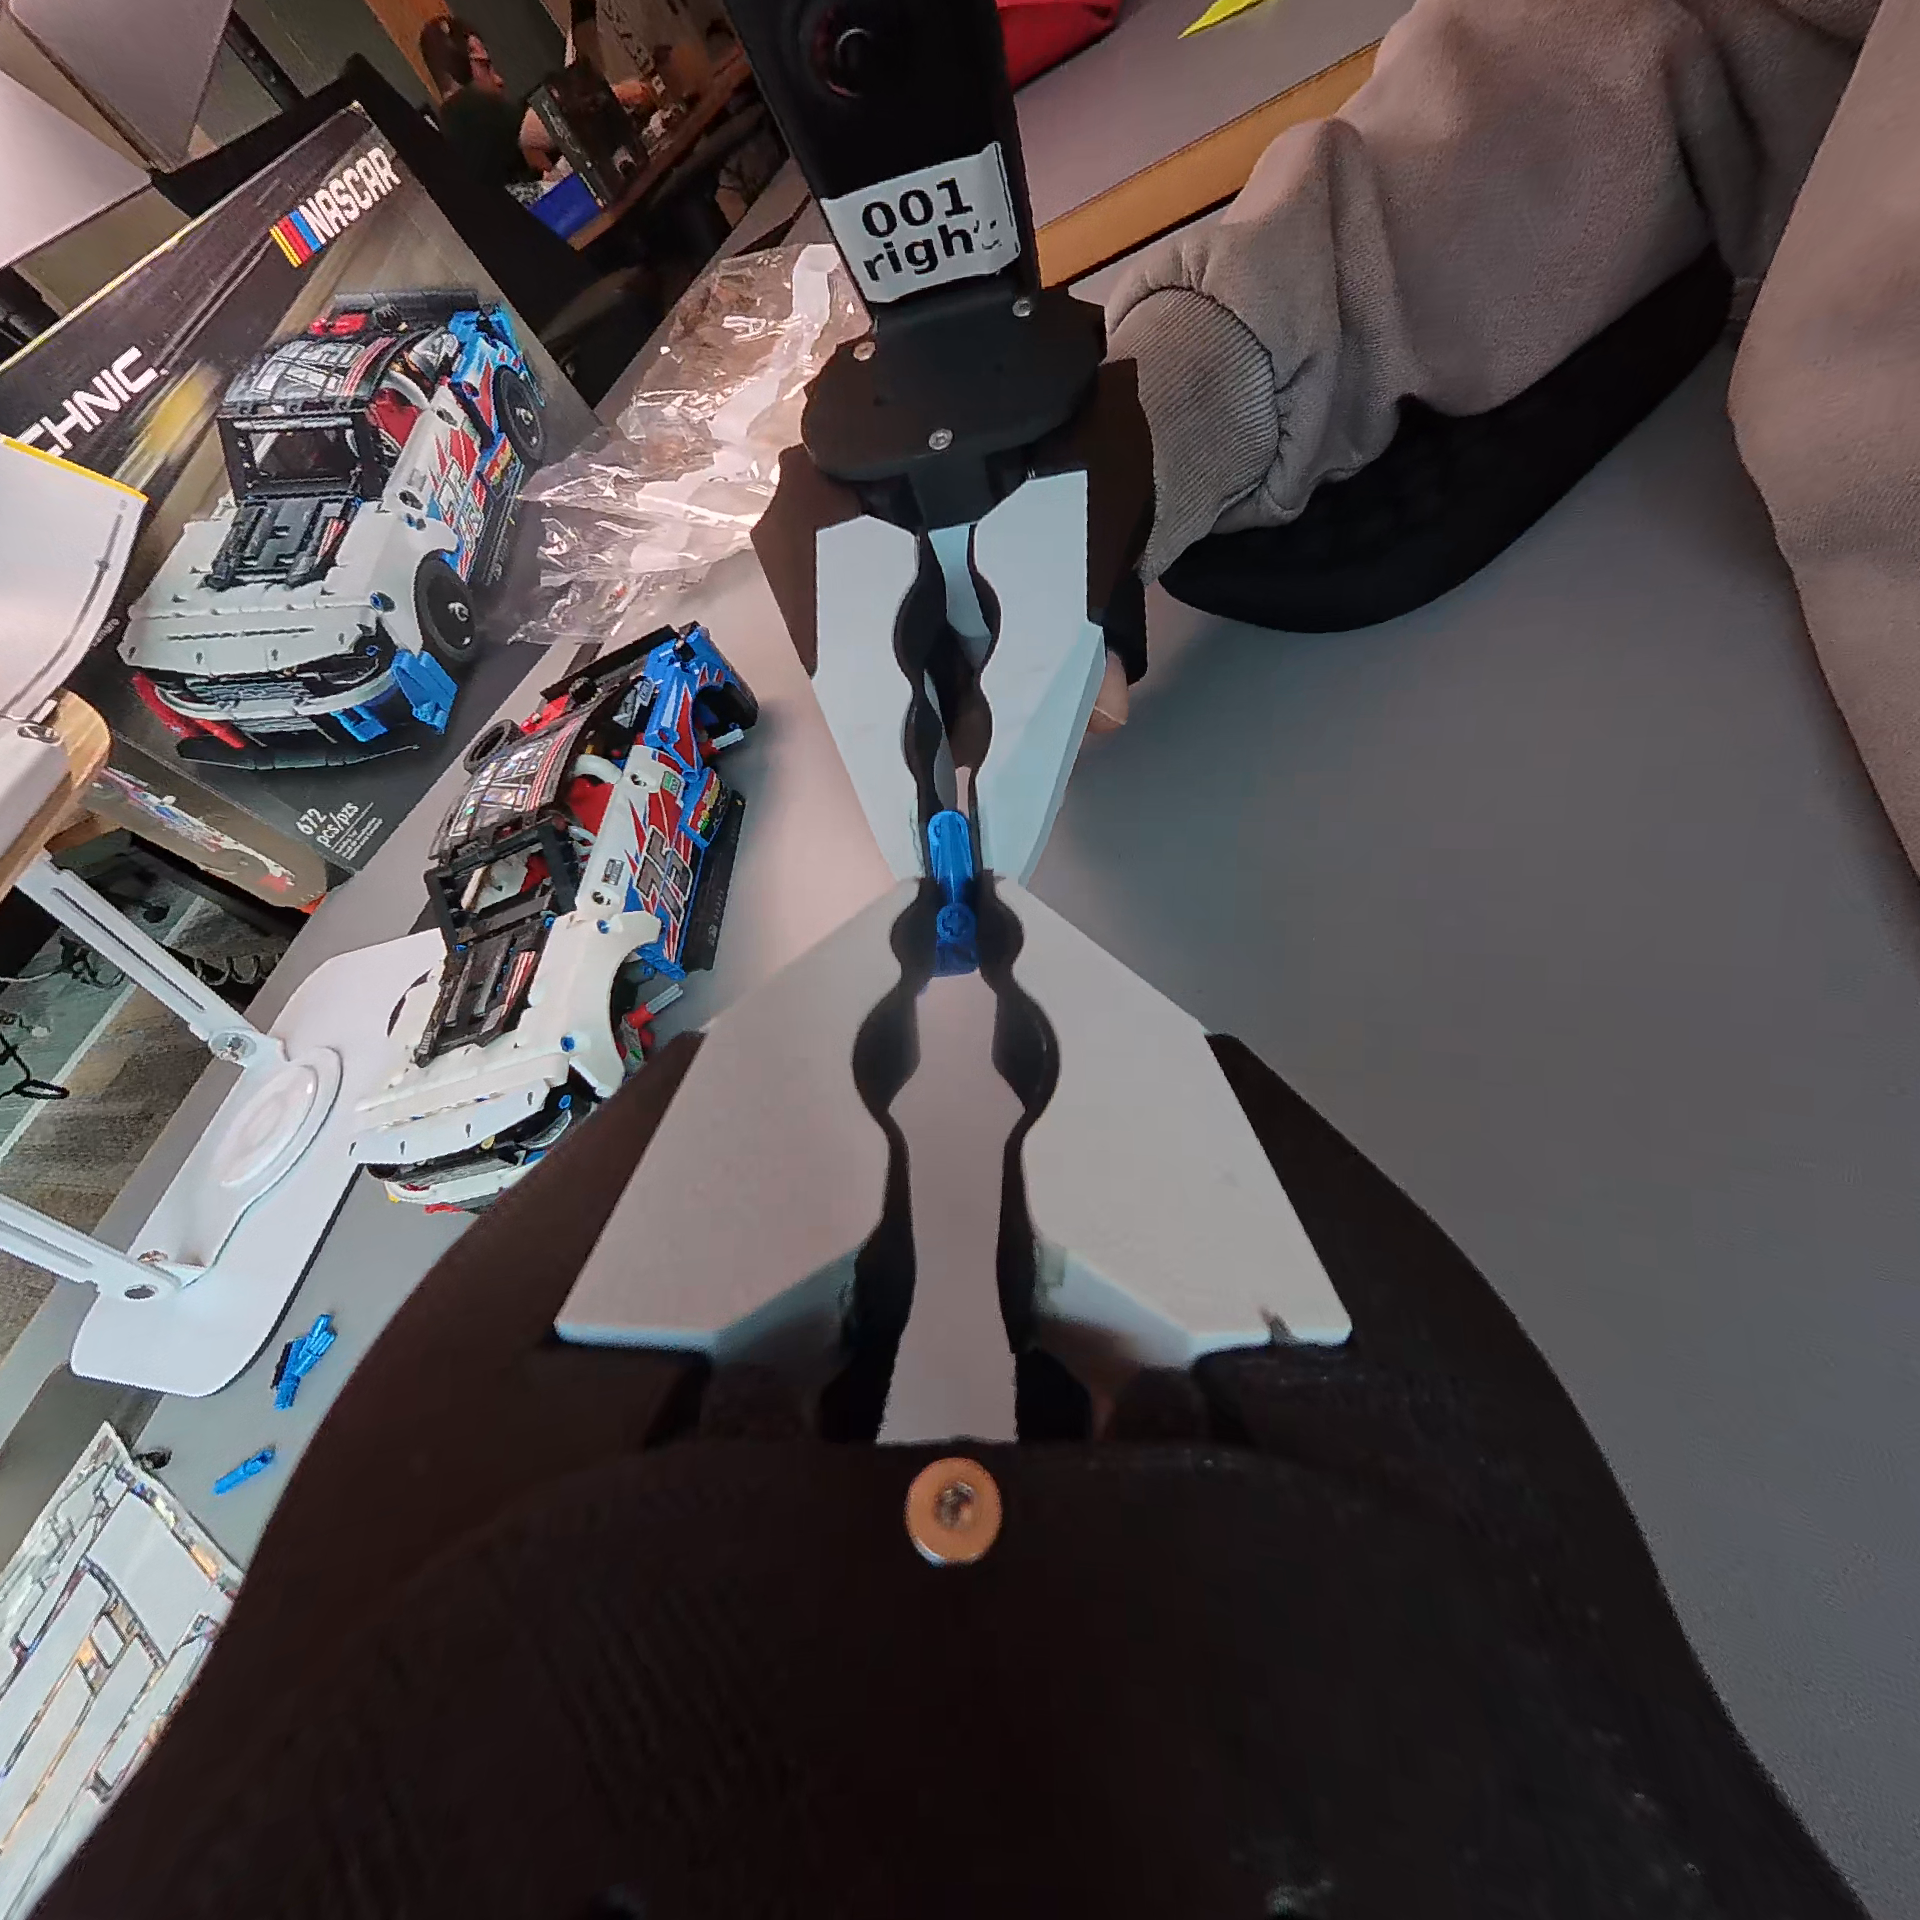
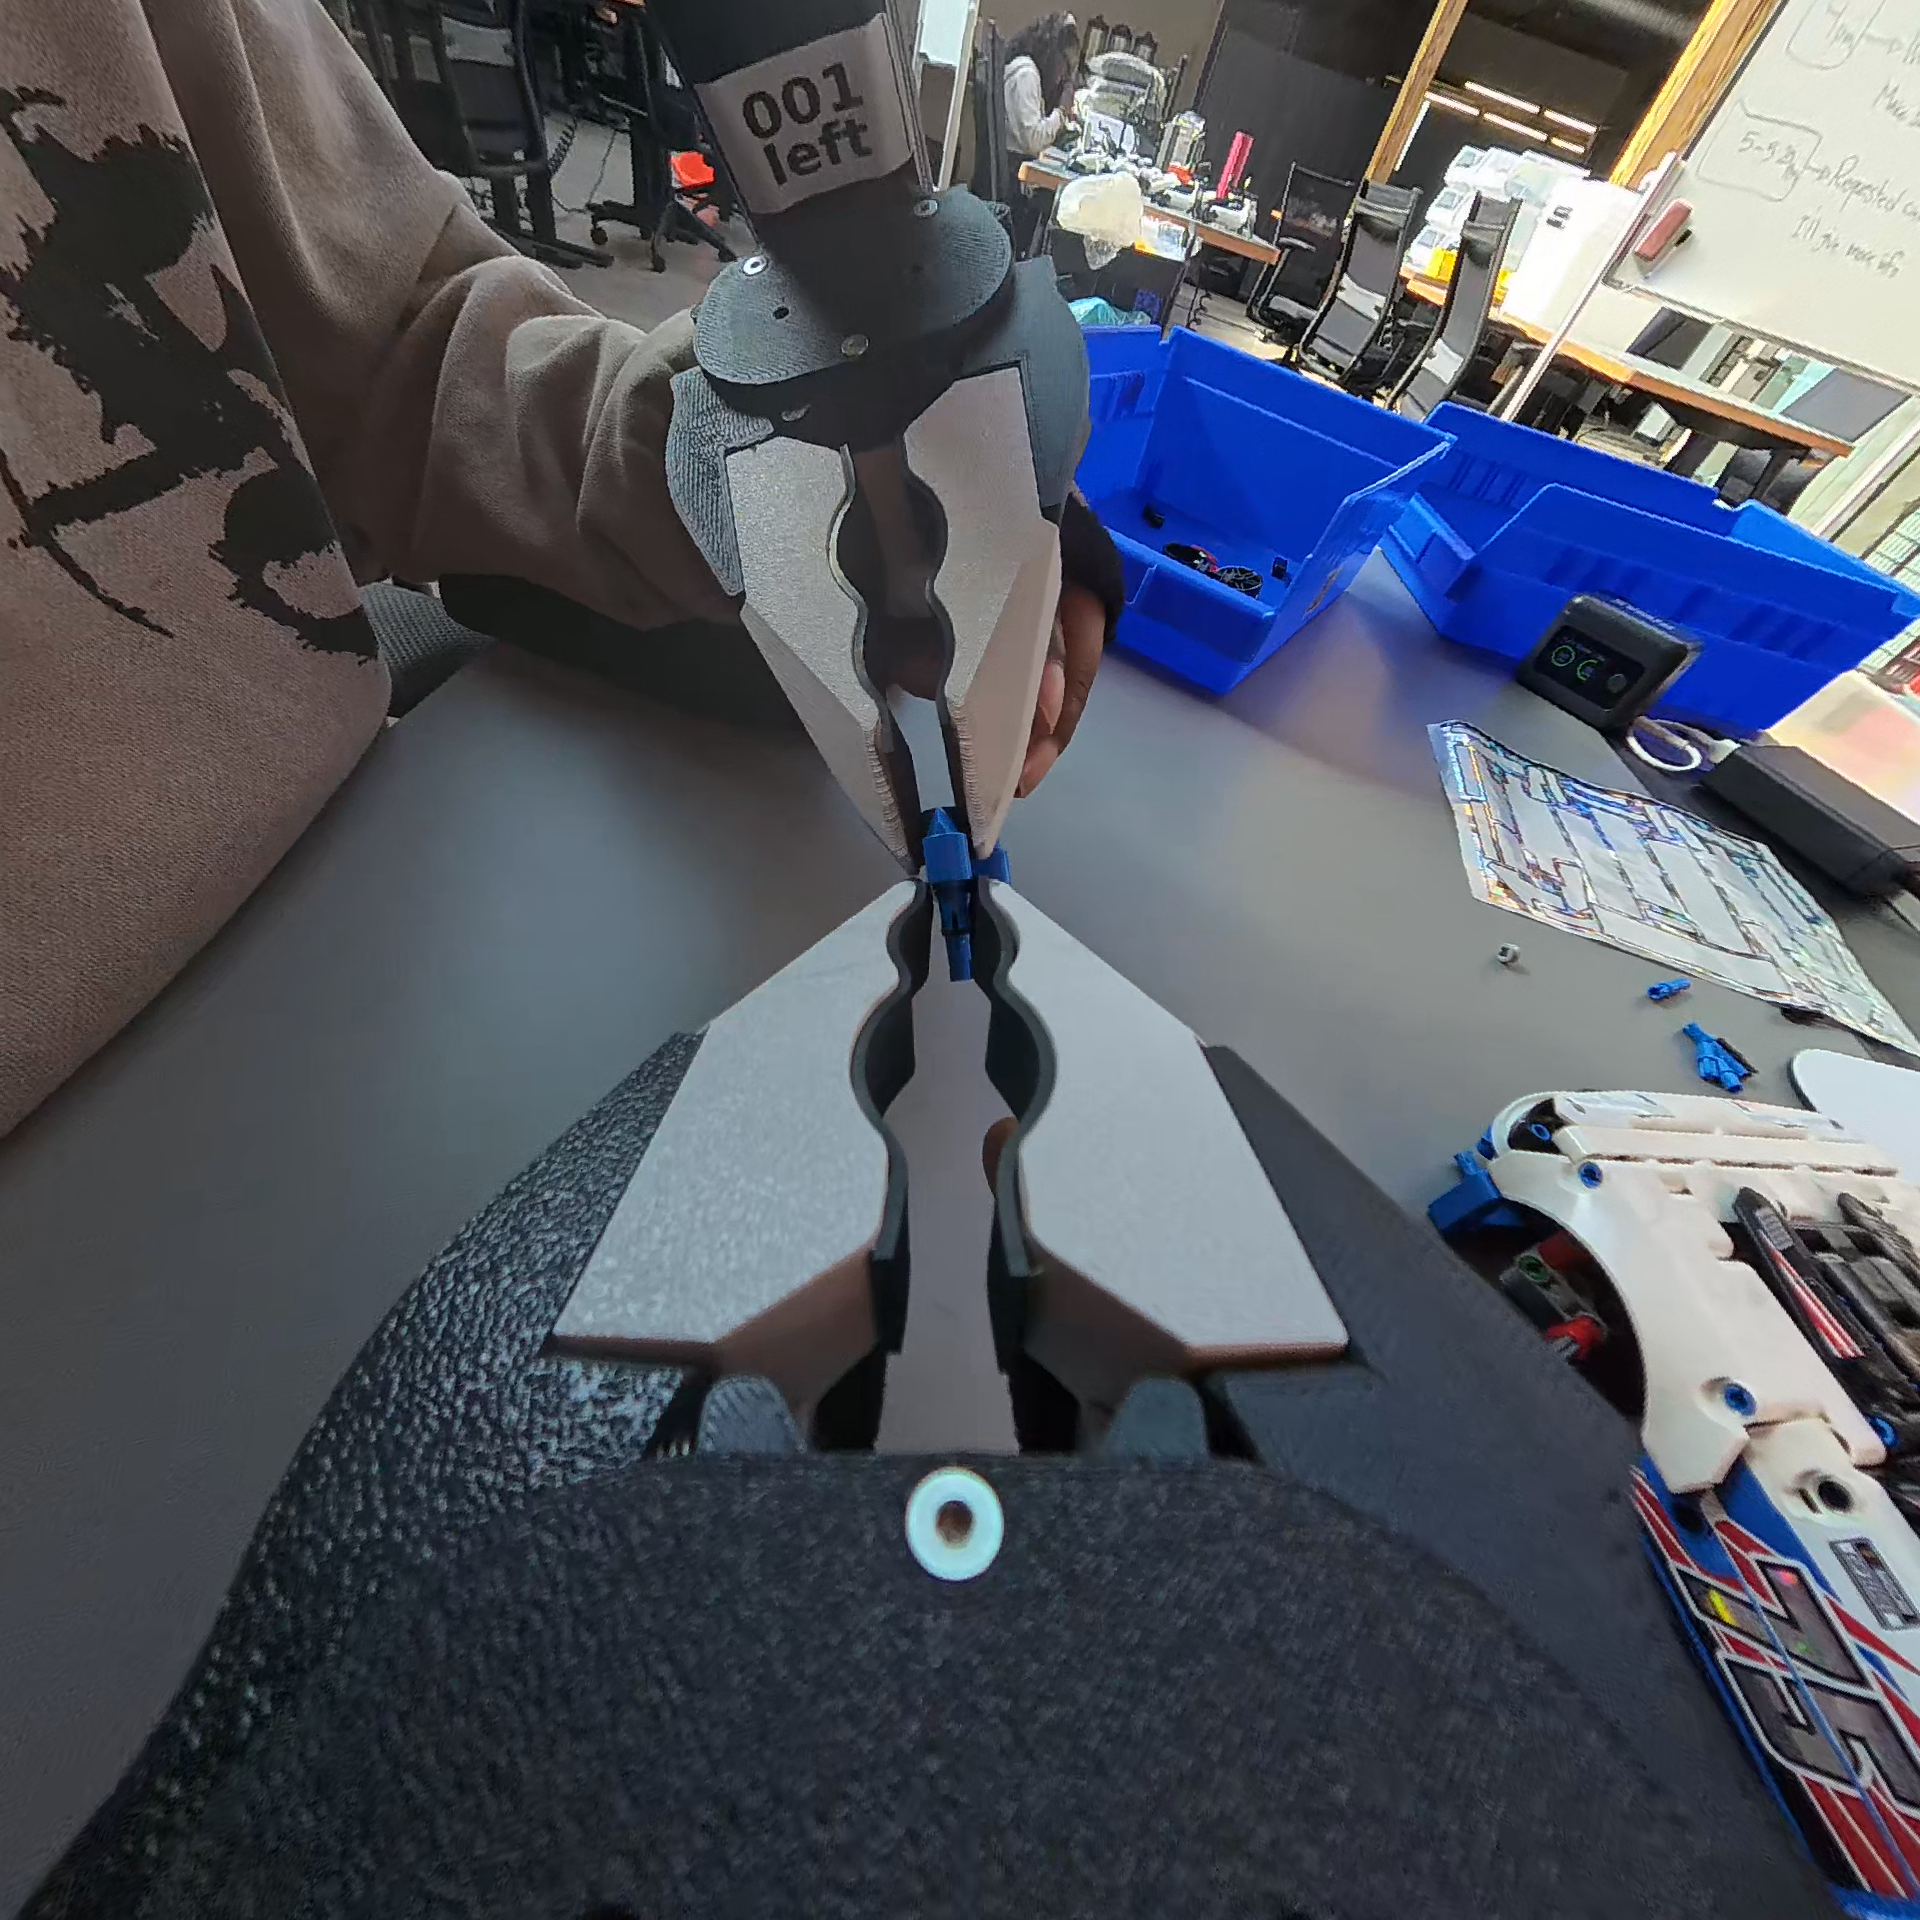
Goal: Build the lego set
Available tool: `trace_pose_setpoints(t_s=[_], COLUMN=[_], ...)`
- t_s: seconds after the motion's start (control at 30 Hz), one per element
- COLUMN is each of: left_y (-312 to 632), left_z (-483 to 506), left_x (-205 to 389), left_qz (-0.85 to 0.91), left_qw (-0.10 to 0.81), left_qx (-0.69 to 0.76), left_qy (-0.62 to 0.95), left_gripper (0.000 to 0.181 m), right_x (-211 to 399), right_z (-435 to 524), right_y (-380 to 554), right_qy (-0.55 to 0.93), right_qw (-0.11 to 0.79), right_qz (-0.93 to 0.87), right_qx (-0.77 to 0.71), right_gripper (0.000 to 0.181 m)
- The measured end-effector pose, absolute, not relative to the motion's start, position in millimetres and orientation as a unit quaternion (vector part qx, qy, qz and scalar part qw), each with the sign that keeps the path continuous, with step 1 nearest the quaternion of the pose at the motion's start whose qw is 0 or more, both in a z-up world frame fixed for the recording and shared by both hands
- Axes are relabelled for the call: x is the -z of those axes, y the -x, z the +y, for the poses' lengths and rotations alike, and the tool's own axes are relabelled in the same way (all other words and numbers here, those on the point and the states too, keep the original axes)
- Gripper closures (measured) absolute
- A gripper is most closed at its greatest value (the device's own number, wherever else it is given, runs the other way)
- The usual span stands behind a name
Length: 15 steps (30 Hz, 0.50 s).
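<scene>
Left gripper (image 1: 951, 940) and right gripper (image 2: 951, 935) are meeting tip to tip above the grey tabletop (image 1: 1455, 935), the jaws of each pinching a small blue lego piece (image 1: 951, 883). Partly built lego car (image 1: 582, 894) is resting on the tabletop, left in the left wrist view.

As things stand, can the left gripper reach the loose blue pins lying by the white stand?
Probably not yet: the left gripper is shut on a blue pin shared with the right gripper. The loose blue pins lie uncovered.
</scene>
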<state>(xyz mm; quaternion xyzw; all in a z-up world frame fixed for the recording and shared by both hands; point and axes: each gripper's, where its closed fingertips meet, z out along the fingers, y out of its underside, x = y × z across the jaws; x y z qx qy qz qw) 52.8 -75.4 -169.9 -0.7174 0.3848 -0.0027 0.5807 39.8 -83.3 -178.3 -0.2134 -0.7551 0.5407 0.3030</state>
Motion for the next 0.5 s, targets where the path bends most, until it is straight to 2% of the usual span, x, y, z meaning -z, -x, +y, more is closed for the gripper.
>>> trace_pose_setpoints(t_s=[0.03,0.3,0.5], left_y=[-53,-53,-53], left_z=[-75,-71,-69], left_x=[171,182,184], left_qz=[0.383,0.329,0.321], left_qw=[0.58,0.568,0.566], left_qx=[0.005,0.094,0.106], left_qy=[0.719,0.749,0.752], left_gripper=[0.176,0.176,0.176], right_x=[180,190,192], right_z=[-83,-79,-77], right_y=[-39,-41,-42], right_qy=[0.217,0.226,0.229], right_qw=[0.3,0.29,0.288], right_qz=[-0.757,-0.782,-0.787], right_qx=[-0.538,-0.502,-0.495], right_gripper=[0.177,0.177,0.177])
